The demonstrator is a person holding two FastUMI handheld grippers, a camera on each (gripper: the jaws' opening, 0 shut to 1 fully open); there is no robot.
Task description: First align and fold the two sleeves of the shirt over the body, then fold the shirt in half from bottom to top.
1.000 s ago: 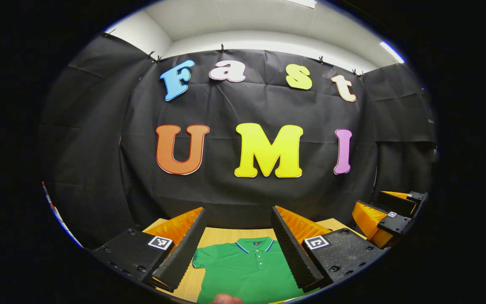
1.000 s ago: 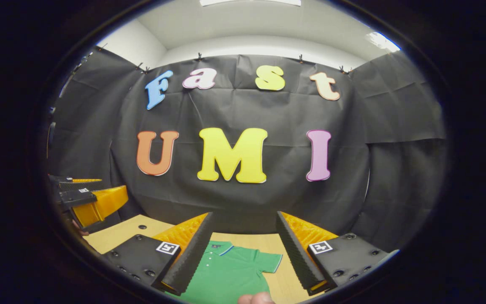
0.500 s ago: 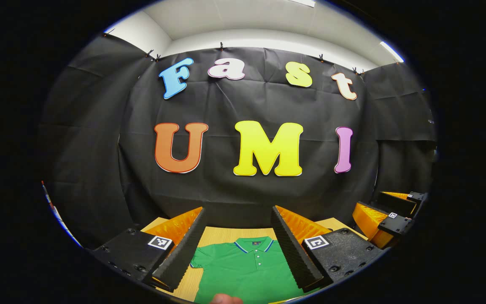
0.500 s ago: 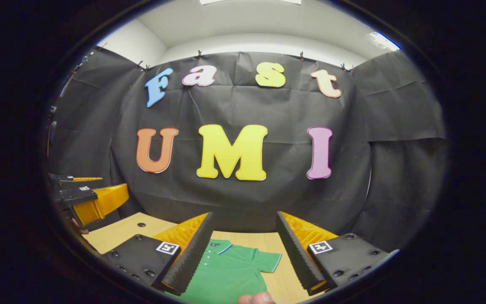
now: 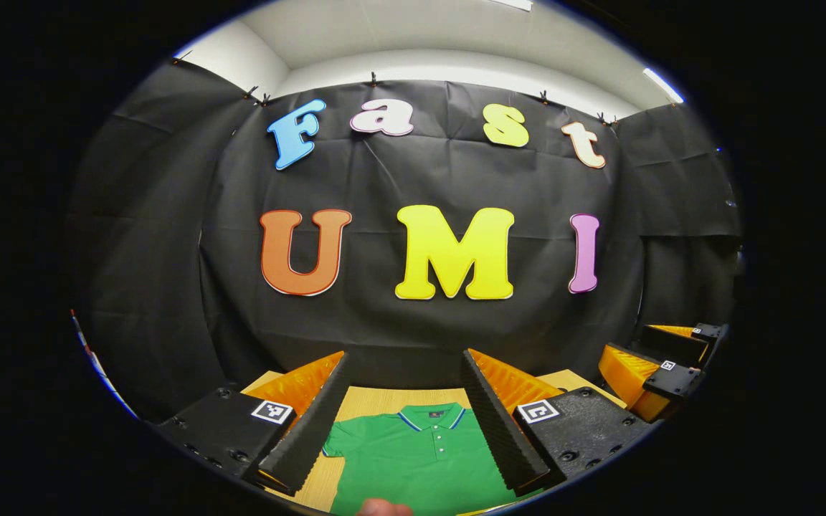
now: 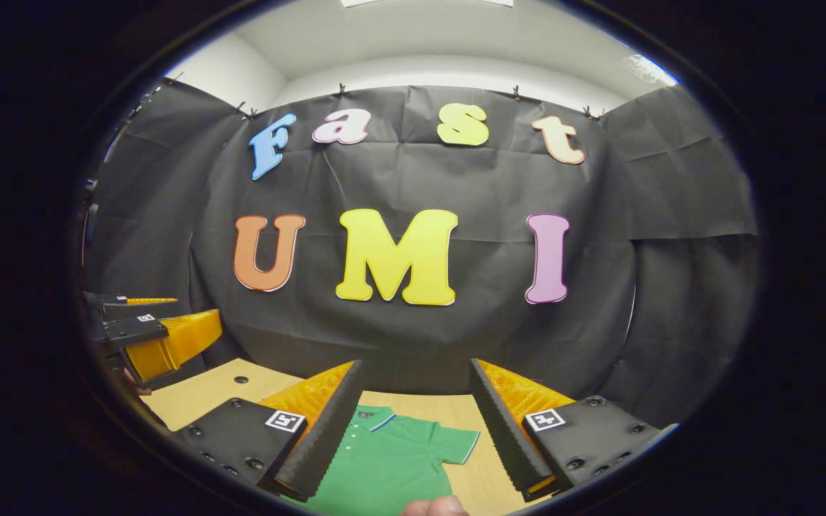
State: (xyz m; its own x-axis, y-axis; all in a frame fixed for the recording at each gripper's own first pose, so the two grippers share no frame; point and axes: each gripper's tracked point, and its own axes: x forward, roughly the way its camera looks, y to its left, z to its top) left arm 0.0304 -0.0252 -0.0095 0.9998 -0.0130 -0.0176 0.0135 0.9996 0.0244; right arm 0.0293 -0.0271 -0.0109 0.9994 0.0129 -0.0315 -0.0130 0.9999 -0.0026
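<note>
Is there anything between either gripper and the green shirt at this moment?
Nothing visible. The shirt lies flat on the wooden table, sleeves spread, and the open left gripper and open right gripper are held above it with only air between. The near end of the shirt is cut off from sight.

Black cloth (image 5: pixel 413 315) hangs as the booth's wall, creased and clipped along its top edge, with side panels angling in at both ends. Above it run a white wall (image 5: pixel 449 68) and a pale ceiling (image 6: pixel 442 32) with bright strip lights (image 5: pixel 662 84). Below lies a light wooden desk (image 6: pixel 198 390).
</note>
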